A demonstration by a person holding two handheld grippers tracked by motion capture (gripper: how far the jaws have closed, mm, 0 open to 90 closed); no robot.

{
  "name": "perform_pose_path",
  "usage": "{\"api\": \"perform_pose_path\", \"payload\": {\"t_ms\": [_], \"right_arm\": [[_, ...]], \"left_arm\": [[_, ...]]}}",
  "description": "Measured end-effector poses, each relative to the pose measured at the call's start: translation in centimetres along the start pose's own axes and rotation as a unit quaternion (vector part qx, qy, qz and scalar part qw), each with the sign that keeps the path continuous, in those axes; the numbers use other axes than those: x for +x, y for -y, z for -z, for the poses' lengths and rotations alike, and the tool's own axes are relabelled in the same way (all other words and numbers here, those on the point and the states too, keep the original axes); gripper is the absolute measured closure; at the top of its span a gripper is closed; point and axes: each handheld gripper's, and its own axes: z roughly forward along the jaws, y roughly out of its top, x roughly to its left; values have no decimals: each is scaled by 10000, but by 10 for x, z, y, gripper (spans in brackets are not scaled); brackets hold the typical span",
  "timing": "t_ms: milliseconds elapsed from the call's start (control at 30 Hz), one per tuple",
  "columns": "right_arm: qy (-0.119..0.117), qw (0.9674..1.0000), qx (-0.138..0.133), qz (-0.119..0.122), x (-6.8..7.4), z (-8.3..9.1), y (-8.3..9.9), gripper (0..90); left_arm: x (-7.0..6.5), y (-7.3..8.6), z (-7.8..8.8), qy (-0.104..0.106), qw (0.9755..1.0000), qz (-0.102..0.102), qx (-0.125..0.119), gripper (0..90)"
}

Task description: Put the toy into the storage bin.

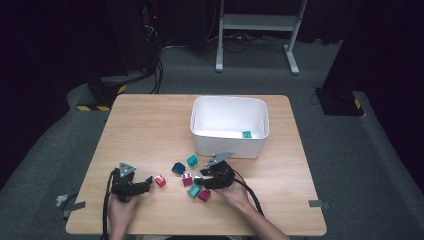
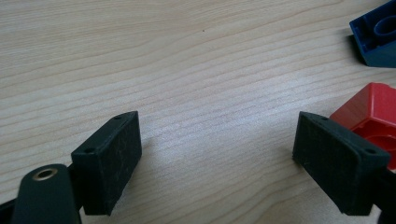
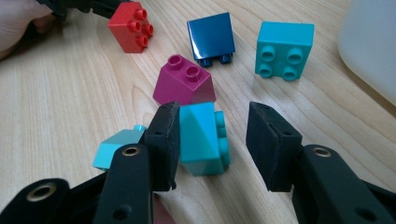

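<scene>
We count one teal brick [image 1: 246, 134] already in the white bin [image 1: 201, 135] on the far side, six loose nearby — our right gripper [image 3: 212, 135] straddles a teal brick [image 3: 201, 140], jaws apart, not pinching; left gripper [image 2: 215, 154] open beside the red brick [image 2: 373, 116].

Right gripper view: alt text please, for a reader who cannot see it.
The right hand-held gripper has its open jaws around a teal block on a wooden table. Beyond lie magenta, navy, red and another teal block.
</scene>
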Motion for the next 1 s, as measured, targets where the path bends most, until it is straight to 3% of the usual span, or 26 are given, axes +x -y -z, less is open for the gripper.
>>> {"api": "perform_pose_path", "payload": {"t_ms": [500,1000], "right_arm": [[108,9999,106,47,-2,-3,4,661],[165,9997,64,137,-1,1,4,672]], "left_arm": [[0,0,0,0,10000,1,0,155],[0,0,0,-3,10000,2,-1,155]]}}
